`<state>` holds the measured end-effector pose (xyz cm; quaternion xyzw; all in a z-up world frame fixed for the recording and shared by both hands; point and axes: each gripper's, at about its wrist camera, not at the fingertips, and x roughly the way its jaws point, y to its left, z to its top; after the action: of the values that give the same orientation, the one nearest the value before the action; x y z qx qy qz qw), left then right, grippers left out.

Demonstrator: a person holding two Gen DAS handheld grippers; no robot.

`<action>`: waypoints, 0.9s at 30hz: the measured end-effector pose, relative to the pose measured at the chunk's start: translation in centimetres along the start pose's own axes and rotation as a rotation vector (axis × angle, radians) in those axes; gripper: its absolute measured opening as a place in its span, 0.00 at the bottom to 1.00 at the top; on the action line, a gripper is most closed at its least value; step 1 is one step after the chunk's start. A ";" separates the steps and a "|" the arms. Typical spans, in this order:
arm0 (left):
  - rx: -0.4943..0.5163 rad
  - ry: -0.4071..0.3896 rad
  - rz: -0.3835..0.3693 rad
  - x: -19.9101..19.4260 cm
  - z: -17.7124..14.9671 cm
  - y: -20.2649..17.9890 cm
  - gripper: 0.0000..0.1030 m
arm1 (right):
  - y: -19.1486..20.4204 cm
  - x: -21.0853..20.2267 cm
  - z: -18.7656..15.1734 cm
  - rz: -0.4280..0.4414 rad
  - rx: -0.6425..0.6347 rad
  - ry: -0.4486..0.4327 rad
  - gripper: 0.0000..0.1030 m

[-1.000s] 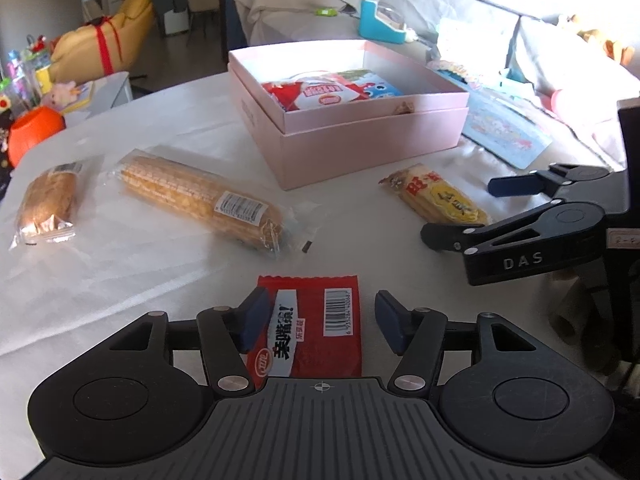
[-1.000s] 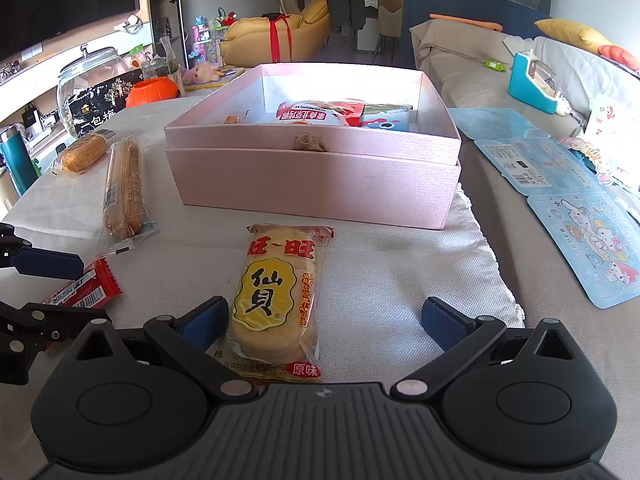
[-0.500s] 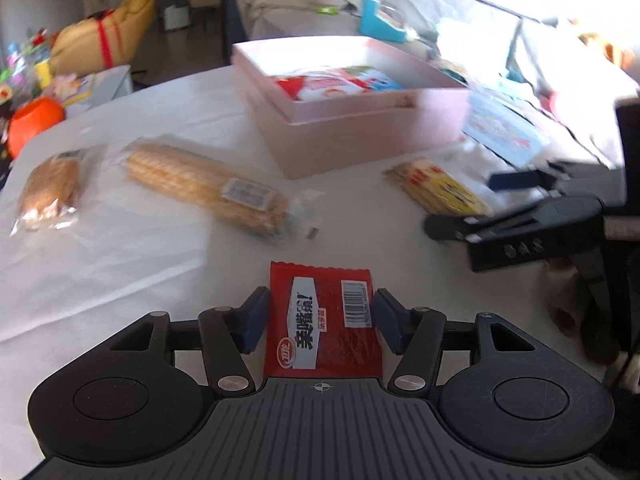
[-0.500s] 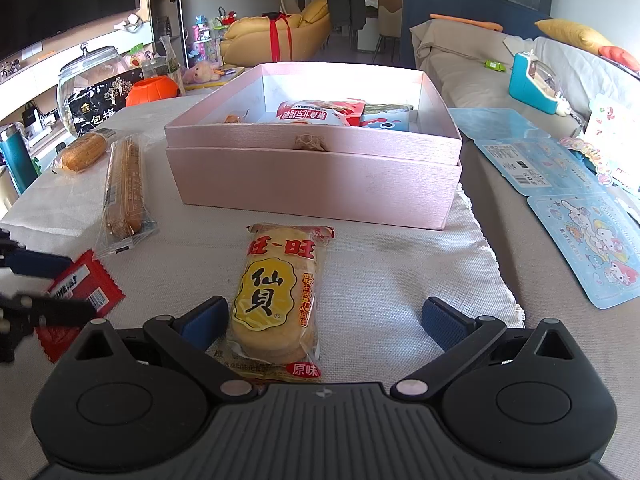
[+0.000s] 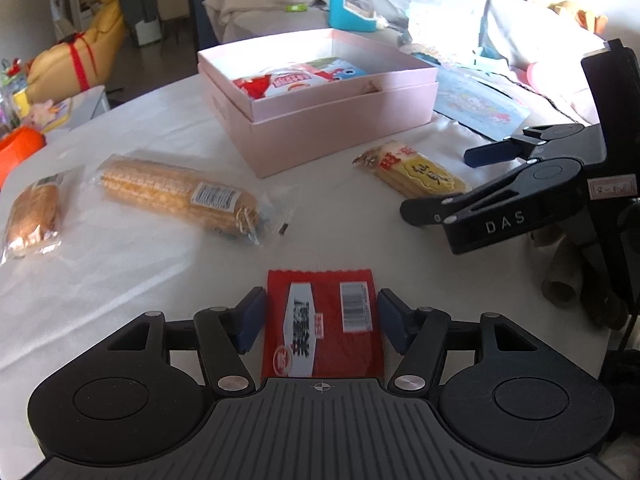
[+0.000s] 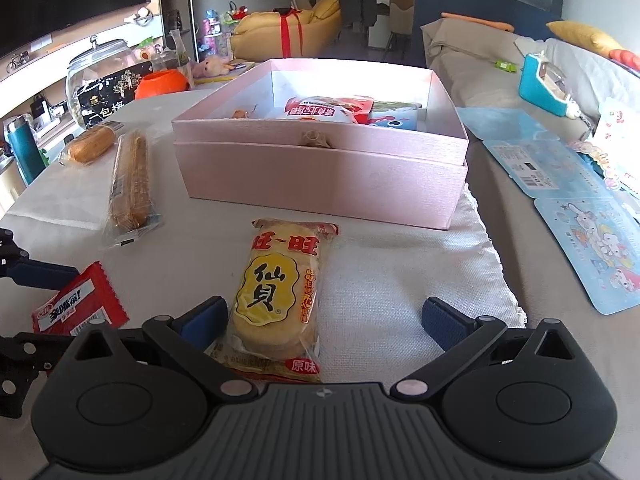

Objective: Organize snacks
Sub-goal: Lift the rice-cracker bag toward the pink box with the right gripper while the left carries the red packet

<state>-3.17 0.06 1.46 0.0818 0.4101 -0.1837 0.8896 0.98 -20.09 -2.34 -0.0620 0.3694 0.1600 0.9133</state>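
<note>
glass jar point(image 6: 96, 76) | orange bowl point(image 6: 162, 82) | blue cards point(image 6: 560, 184) | teal bottle point(image 6: 24, 148)

Red packet point(image 5: 322, 322) near end hidden under claw body; box point(image 6: 320, 168) contents partly hidden.

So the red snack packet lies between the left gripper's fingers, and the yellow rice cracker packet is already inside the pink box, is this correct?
Not quite. The yellow rice cracker packet lies on the table in front of the pink box, not inside it, as the right wrist view shows. The red snack packet does lie between the left gripper's fingers, whose jaws are opening.
</note>
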 end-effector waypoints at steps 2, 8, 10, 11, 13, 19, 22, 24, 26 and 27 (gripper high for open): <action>0.016 -0.005 -0.003 0.3 0.3 0.2 0.66 | 0.0 0.0 0.0 -0.002 0.002 -0.001 1.00; -0.010 0.000 0.004 0.8 1.0 1.1 0.65 | 0.0 0.0 0.0 -0.006 0.006 -0.003 1.00; -0.008 0.003 0.000 0.7 0.9 1.0 0.65 | 0.0 0.0 0.0 -0.007 0.006 -0.003 1.00; -0.008 0.008 -0.007 0.6 0.9 0.9 0.65 | 0.0 0.0 0.0 -0.007 0.006 -0.003 1.00; -0.013 0.022 -0.029 0.4 0.8 0.8 0.64 | 0.0 0.0 0.0 -0.007 0.007 -0.003 1.00; -0.008 0.027 -0.032 0.0 0.4 0.2 0.65 | 0.4 0.5 1.1 -0.015 0.023 -0.011 0.96; -0.018 0.037 -0.024 0.1 0.5 0.1 0.65 | 0.5 1.0 2.1 0.000 0.041 -0.006 0.80; -0.025 0.053 -0.013 0.0 0.6 0.0 0.65 | 0.9 0.8 2.5 0.015 0.029 -0.004 0.49; -0.023 0.065 0.002 0.0 0.7 -0.3 0.65 | 1.2 0.1 2.9 0.048 0.026 0.006 0.40; -0.023 0.073 0.009 0.0 0.7 -0.4 0.65 | 1.2 -0.3 2.9 0.056 0.027 -0.001 0.40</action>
<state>-2.80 -0.50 1.96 0.0802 0.4438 -0.1719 0.8758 2.24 -18.37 -0.01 -0.0394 0.3727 0.1804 0.9094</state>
